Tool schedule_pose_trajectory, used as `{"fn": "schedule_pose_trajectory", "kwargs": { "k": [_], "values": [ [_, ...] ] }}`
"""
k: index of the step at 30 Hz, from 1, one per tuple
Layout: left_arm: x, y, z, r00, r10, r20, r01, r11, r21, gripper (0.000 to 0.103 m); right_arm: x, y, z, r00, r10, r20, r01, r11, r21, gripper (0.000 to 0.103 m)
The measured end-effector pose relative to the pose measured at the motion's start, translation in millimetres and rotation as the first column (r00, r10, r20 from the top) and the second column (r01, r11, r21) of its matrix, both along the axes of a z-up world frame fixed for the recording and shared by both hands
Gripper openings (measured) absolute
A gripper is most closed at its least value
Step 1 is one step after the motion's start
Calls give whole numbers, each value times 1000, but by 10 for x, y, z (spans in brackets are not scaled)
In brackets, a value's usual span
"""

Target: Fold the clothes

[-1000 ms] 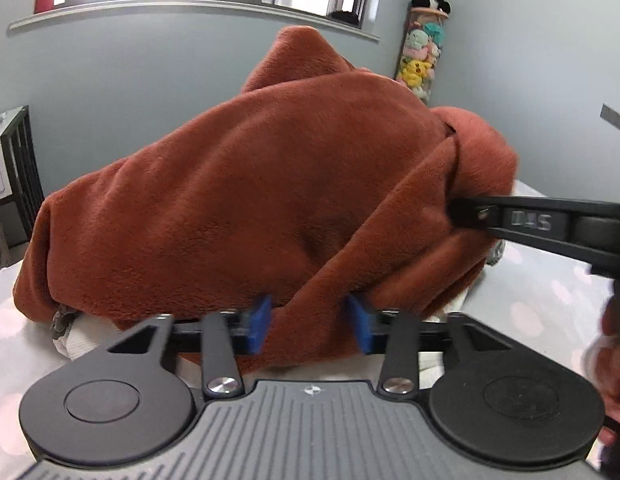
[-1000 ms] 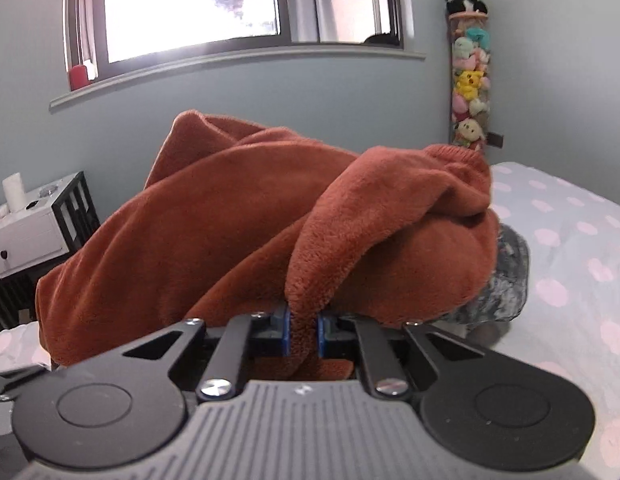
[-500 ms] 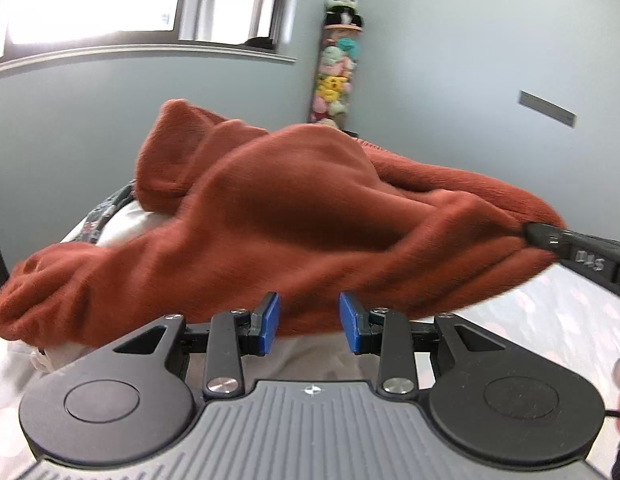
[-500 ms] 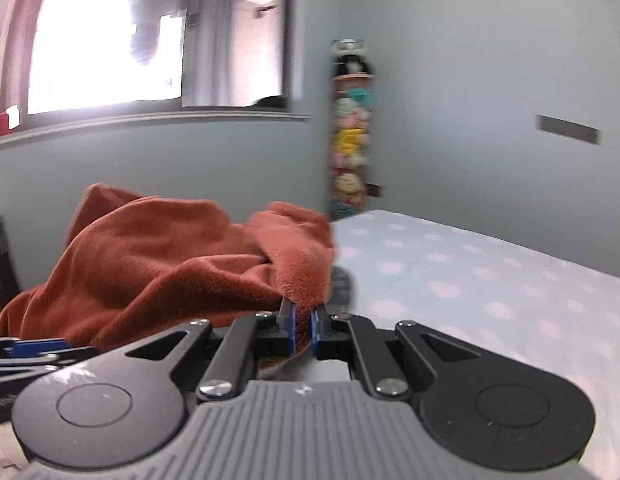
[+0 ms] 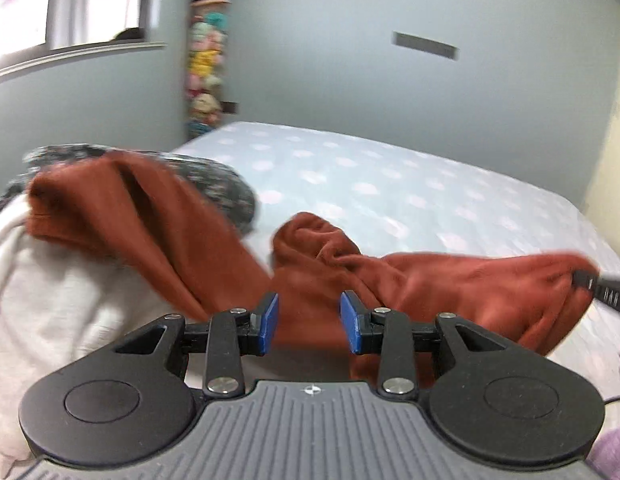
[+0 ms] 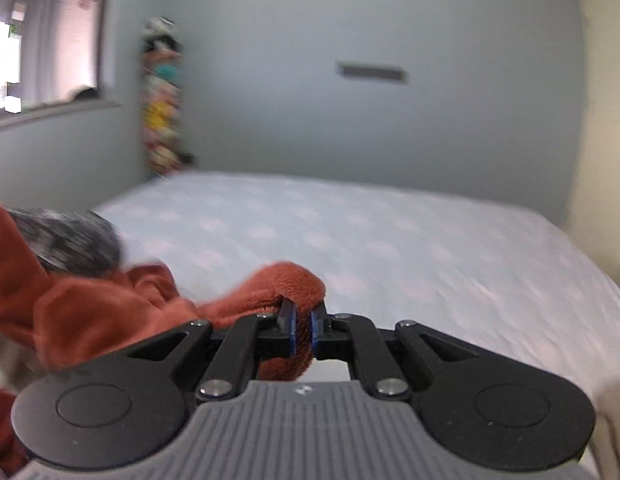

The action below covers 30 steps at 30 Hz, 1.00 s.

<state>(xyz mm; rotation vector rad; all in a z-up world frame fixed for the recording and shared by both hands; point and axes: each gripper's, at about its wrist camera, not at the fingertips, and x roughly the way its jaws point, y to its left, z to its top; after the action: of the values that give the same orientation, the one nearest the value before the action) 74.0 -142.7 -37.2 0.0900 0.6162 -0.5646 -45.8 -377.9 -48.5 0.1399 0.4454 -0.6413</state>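
Note:
A rust-brown fleece garment (image 5: 450, 280) stretches across the bed from a pile at the left toward the right. My right gripper (image 6: 303, 330) is shut on an edge of the rust-brown garment (image 6: 270, 284); its tip also shows at the right of the left wrist view (image 5: 590, 282), pinching the cloth. My left gripper (image 5: 309, 322) is open, its blue pads either side of the fleece that lies between and just beyond them, not clamped.
A white garment (image 5: 50, 300) and a grey patterned one (image 5: 226, 188) lie piled at the left. The bed (image 5: 390, 184) with its pale dotted sheet stretches ahead to the grey wall. A hanging column of plush toys (image 5: 204, 60) stands in the corner.
The right gripper has pulled the fleece to the right and down, off the pile and onto the bed. Both views have swung right. The left gripper stays open.

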Motion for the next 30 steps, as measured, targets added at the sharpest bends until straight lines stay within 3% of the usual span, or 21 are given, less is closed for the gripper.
{"fn": "schedule_pose_trajectory", "kwargs": {
  "k": [4, 7, 9, 12, 16, 21, 25, 30],
  "values": [
    [-46, -160, -81, 999, -52, -9, 52, 998, 38, 33, -434, -164, -342, 996, -43, -84, 51, 994, 100, 9],
    [5, -285, -133, 998, -54, -31, 55, 997, 54, 42, -618, -176, -460, 992, -34, -125, 50, 991, 126, 14],
    [-10, -314, -166, 998, -45, -37, 48, 997, 68, 42, -621, -173, -489, 992, -29, -124, 48, 987, 153, 21],
    [58, -278, -228, 998, -18, -55, 23, 996, 87, 46, -611, -206, -418, 995, -50, -90, 61, 989, 132, 42],
    [252, -193, -311, 994, 52, -92, -41, 993, 114, 49, -621, -318, -286, 998, -25, -58, 32, 991, 130, 47],
    [532, -85, -349, 982, 145, -117, -130, 983, 129, 62, -184, -456, -376, 996, 50, -70, -39, 987, 157, 59],
    [795, -62, -485, 960, 224, -165, -200, 968, 150, 62, 166, -565, -448, 991, 111, -78, -95, 979, 179, 69],
    [986, -293, -744, 953, 202, -226, -162, 970, 182, 62, 598, -764, -695, 982, 144, -125, -112, 965, 236, 69]
  ]
}}
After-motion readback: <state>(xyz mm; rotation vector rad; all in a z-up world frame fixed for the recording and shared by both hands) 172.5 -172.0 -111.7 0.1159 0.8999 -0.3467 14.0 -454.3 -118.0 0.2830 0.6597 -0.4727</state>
